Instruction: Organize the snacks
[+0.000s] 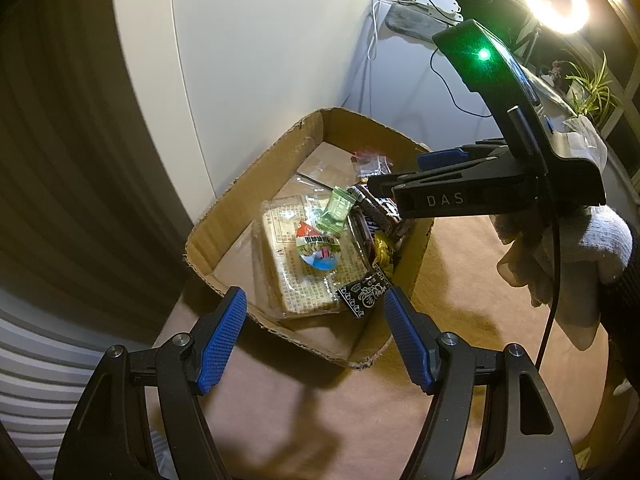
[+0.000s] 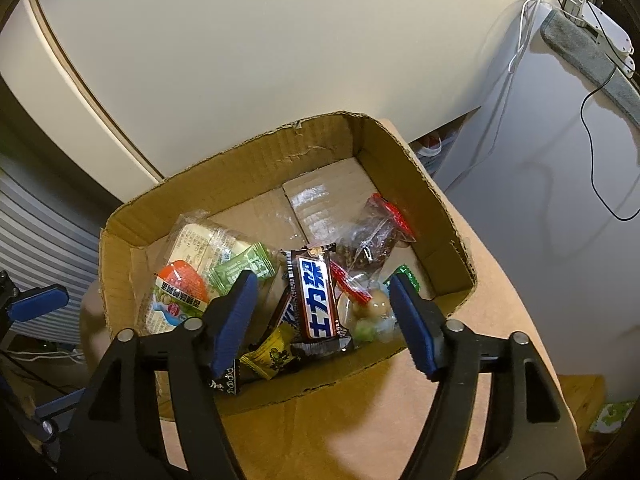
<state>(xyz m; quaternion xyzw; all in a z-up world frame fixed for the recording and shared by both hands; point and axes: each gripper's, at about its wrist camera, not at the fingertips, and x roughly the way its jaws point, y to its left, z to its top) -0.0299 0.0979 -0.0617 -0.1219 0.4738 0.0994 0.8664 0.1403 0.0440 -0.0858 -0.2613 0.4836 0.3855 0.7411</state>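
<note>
The snacks lie heaped in the cardboard box (image 2: 424,184), which sits on the tan tabletop (image 2: 500,320) and serves as the landmark here. The right gripper (image 2: 324,320) hovers over the box's near wall with its fingers released and wide apart, framing a chocolate bar (image 2: 316,300) whose wrapper bears white-and-blue Chinese characters. The left gripper (image 1: 316,336) hangs at the box's other near edge, its fingers likewise spread and grasping nothing. Left of the bar, inside the box, sit a clear-wrapped cracker pack (image 1: 308,256), a round-topped cup (image 1: 318,250) with an orange-and-blue printed lid, and a small green sachet (image 2: 244,266); right of it lie a clear bag with a red strip (image 2: 376,236) and a clear pouch of pale round sweets (image 2: 370,314). A yellow candy (image 2: 274,354) and a black sachet (image 1: 364,292) rest against the near wall. "DAS" reads on the right gripper's side in the left view; other print is too small to read. The risk, as I judge it: the wrappers overlap, so closing on the bar could pinch a neighbour too, or the slick foil could slip free.
</note>
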